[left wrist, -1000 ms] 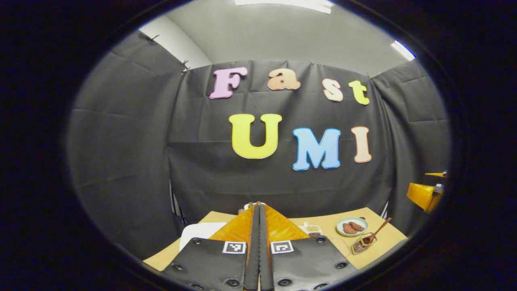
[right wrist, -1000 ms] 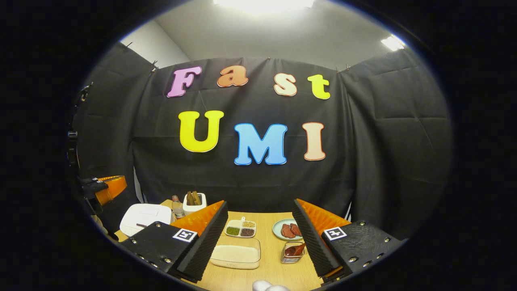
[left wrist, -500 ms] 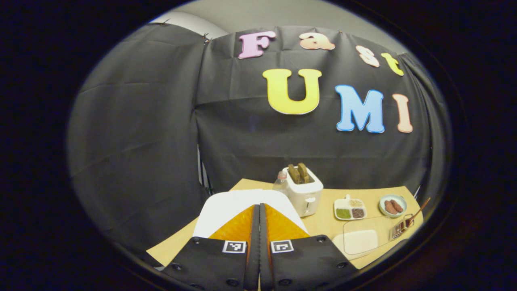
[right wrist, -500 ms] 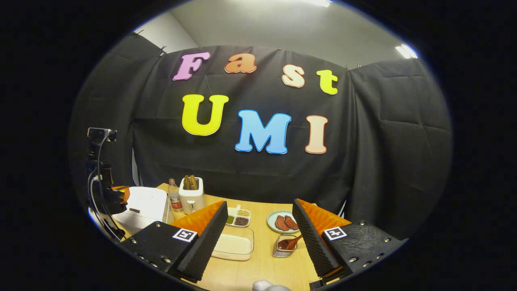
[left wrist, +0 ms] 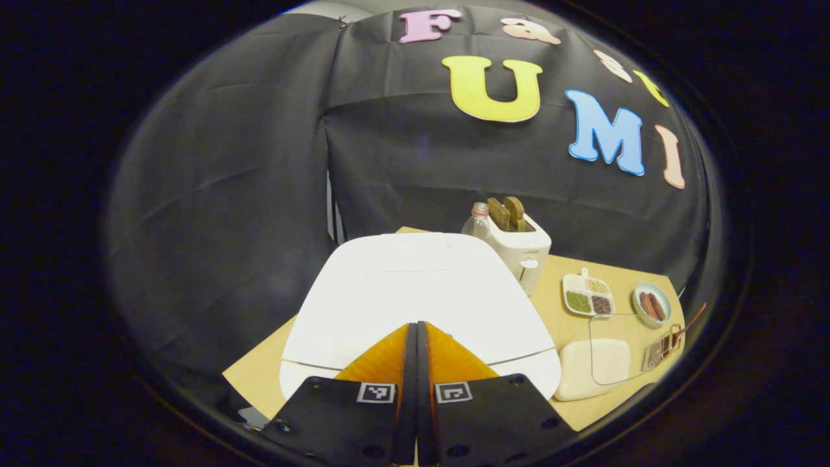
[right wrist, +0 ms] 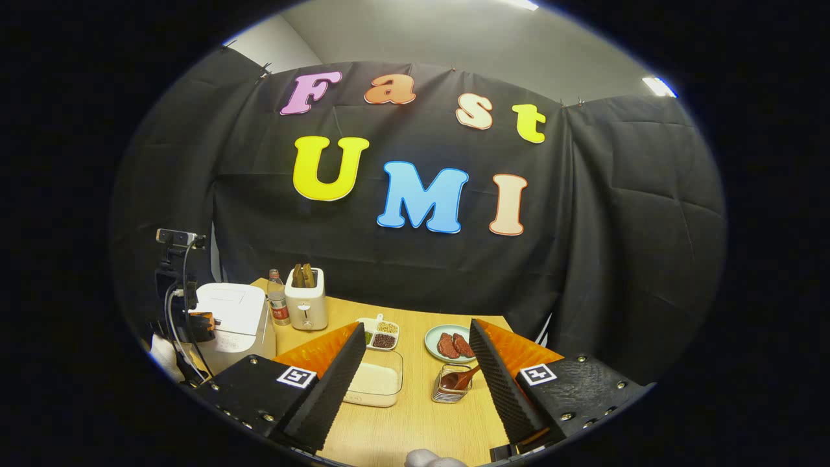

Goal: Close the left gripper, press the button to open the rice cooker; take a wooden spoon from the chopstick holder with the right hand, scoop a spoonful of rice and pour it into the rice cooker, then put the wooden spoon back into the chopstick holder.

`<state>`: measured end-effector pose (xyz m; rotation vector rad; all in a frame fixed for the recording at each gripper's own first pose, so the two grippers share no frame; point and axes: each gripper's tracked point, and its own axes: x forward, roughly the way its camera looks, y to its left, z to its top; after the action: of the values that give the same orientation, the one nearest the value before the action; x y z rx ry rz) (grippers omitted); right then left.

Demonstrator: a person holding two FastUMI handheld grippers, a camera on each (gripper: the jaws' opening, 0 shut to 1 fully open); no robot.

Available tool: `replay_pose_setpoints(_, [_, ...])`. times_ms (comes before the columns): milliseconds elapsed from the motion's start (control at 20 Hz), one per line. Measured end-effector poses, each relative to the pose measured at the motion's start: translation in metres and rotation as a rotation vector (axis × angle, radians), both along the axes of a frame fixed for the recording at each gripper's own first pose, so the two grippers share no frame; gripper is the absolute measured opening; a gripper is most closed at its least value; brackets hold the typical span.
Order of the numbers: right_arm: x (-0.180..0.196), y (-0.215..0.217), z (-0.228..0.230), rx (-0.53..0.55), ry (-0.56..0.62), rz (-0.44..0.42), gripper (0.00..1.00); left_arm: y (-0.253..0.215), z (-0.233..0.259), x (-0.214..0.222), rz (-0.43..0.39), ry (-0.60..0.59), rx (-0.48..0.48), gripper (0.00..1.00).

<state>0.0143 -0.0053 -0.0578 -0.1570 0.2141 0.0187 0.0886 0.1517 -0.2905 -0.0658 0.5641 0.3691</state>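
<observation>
The white rice cooker [left wrist: 415, 292] sits with its lid down, right under and ahead of my left gripper [left wrist: 413, 329], whose fingers are pressed together with nothing between them. In the right gripper view the rice cooker [right wrist: 230, 311] stands at the table's left end, with the left gripper [right wrist: 200, 320] over its front. My right gripper [right wrist: 415, 334] hangs open above the table's near side. Beyond it stands the wire chopstick holder [right wrist: 447, 387] with the wooden spoon [right wrist: 462, 377] leaning in it, beside a clear box of rice [right wrist: 379, 383]. The holder [left wrist: 658, 350] and rice box [left wrist: 606, 357] also appear at the right of the left gripper view.
A white toaster [right wrist: 307, 299] with toast and a bottle [right wrist: 277, 306] stand behind the cooker. A divided dish of grains [right wrist: 379, 334] and a plate of meat [right wrist: 447, 344] lie mid-table. A camera on a stand [right wrist: 175, 237] rises at the left edge.
The left gripper has come down and forward over the rice cooker, whose lid now looms large. The right gripper stayed open and tipped slightly downward, showing more of the table.
</observation>
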Motion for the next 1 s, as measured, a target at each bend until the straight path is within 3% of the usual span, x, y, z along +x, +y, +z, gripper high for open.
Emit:
replay_pose_setpoints(400, [-0.004,0.0,0.002,0.03,-0.025,0.004,0.98,0.0,0.029,0.007,-0.044,-0.052,0.071,0.08])
replay_pose_setpoints(650, [-0.008,0.0,0.019,0.071,-0.112,0.007,0.98,0.013,0.169,0.027,-0.055,-0.365,0.194,0.08])
replay_pose_setpoints(850, [-0.006,-0.009,0.024,0.099,-0.138,-0.017,0.98,-0.007,0.246,0.017,-0.089,-0.502,0.214,0.08])
replay_pose_setpoints(1000, [-0.005,-0.013,0.025,0.122,-0.145,-0.034,0.98,-0.029,0.277,0.001,-0.142,-0.57,0.264,0.09])
